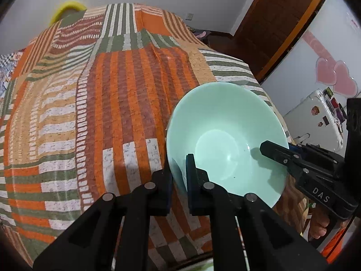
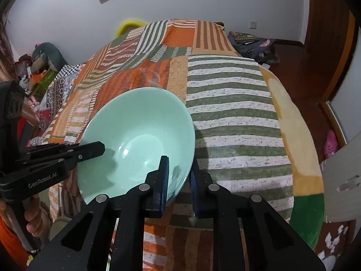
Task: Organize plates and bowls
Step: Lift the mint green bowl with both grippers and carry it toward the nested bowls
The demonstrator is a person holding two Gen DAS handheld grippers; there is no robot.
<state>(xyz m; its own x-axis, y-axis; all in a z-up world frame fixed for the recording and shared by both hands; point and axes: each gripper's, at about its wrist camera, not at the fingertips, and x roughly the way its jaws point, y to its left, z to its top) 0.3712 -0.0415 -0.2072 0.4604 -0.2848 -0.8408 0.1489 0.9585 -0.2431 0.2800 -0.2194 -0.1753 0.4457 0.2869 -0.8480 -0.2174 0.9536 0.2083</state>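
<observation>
A pale green bowl (image 1: 225, 122) (image 2: 140, 122) is held tilted over the near part of a surface covered by a striped orange, green and white cloth (image 1: 90, 113) (image 2: 225, 113). My left gripper (image 1: 179, 180) (image 2: 99, 150) is shut on the bowl's rim, one finger inside and one outside. On the opposite side of the rim, my right gripper (image 2: 179, 180) (image 1: 265, 148) is shut in the same way. I cannot tell whether the bowl's base touches the cloth. No plates or other bowls are in view.
A yellow round object (image 1: 67, 6) (image 2: 128, 26) sits past the cloth's far end. A white suitcase (image 1: 322, 117) and a wooden door (image 1: 270, 22) are to the right. A dark bag (image 2: 252, 43) lies beyond the far right corner. A hand (image 2: 33, 221) grips the left gripper's handle.
</observation>
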